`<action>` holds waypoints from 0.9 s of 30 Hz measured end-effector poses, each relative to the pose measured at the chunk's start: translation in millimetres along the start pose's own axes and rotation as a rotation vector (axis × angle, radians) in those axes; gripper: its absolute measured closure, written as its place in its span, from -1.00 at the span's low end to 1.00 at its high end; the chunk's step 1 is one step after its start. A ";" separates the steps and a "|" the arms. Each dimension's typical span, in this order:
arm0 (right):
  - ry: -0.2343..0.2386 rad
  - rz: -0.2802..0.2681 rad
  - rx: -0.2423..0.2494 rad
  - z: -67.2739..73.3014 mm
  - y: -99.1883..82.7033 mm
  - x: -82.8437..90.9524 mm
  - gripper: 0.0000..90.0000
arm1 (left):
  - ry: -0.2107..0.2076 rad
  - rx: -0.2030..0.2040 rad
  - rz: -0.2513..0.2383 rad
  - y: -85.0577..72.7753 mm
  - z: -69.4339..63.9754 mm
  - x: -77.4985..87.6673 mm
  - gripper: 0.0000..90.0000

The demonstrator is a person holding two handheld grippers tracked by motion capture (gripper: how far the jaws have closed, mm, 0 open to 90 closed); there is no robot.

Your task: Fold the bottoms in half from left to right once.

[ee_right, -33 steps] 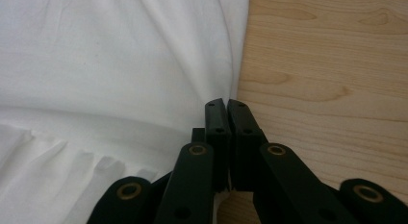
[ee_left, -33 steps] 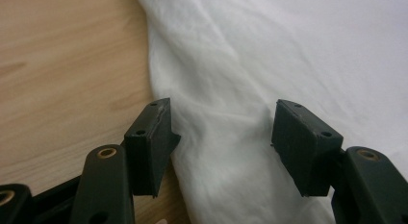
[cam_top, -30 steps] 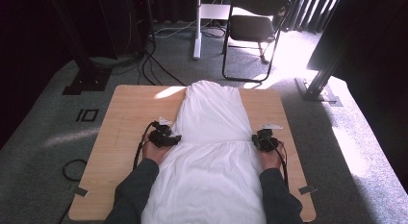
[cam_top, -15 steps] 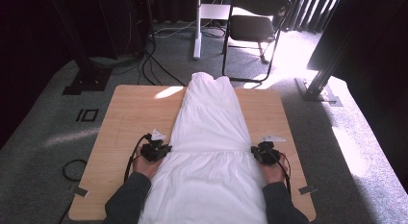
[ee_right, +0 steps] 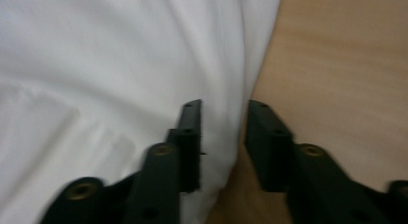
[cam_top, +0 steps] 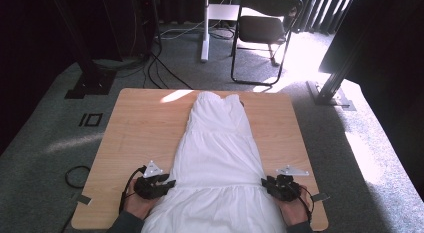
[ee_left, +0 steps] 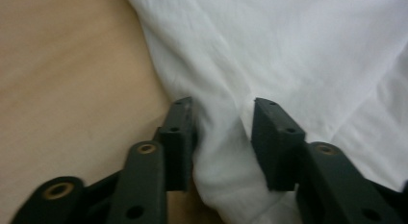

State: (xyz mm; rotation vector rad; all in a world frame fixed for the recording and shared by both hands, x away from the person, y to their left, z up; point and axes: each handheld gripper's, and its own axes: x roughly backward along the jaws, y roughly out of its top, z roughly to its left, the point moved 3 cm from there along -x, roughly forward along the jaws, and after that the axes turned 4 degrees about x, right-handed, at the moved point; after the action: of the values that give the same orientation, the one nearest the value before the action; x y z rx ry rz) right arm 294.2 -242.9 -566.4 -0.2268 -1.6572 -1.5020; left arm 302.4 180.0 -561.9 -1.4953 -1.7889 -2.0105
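A white dress (cam_top: 217, 153) lies lengthwise on the wooden table (cam_top: 140, 123), bodice at the far end and skirt running off the near edge. My left gripper (cam_top: 165, 184) rests at the skirt's left edge and my right gripper (cam_top: 269, 184) at its right edge. In the left gripper view the jaws (ee_left: 223, 106) have just been opening and stand apart around a loose fold of dress (ee_left: 298, 51). In the right gripper view the jaws (ee_right: 223, 108) have also just been opening, with the edge of the dress (ee_right: 96, 65) slack between them.
Bare wood flanks the dress on both sides. Beyond the table's far edge stand a black folding chair (cam_top: 265, 28) and a white post (cam_top: 205, 28). A cable loop (cam_top: 75, 175) lies on the carpet at the left, and a dark stand base (cam_top: 90, 83) sits at the far left.
Both hands have come back toward the near edge of the table, and the dress has slid that way with them. Both pairs of jaws have opened off the fabric.
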 end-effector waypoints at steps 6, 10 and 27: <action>0.011 -0.108 0.016 -13.0 54.8 -17.0 0.27 | 0.044 -0.002 -0.051 31.7 11.4 -9.2 0.12; 0.012 -0.071 0.052 -11.6 85.9 -54.9 0.28 | 0.039 -0.009 -0.030 44.2 14.4 -28.9 0.12; -0.184 -0.089 0.070 -31.2 109.2 -53.0 0.97 | 0.007 -0.011 0.035 35.8 9.8 -50.3 0.03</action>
State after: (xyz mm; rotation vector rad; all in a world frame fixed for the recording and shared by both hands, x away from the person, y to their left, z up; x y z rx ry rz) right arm 411.1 -221.1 -526.9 -0.2634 -1.8846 -1.5231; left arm 356.3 149.8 -571.0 -1.5096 -1.7400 -2.0101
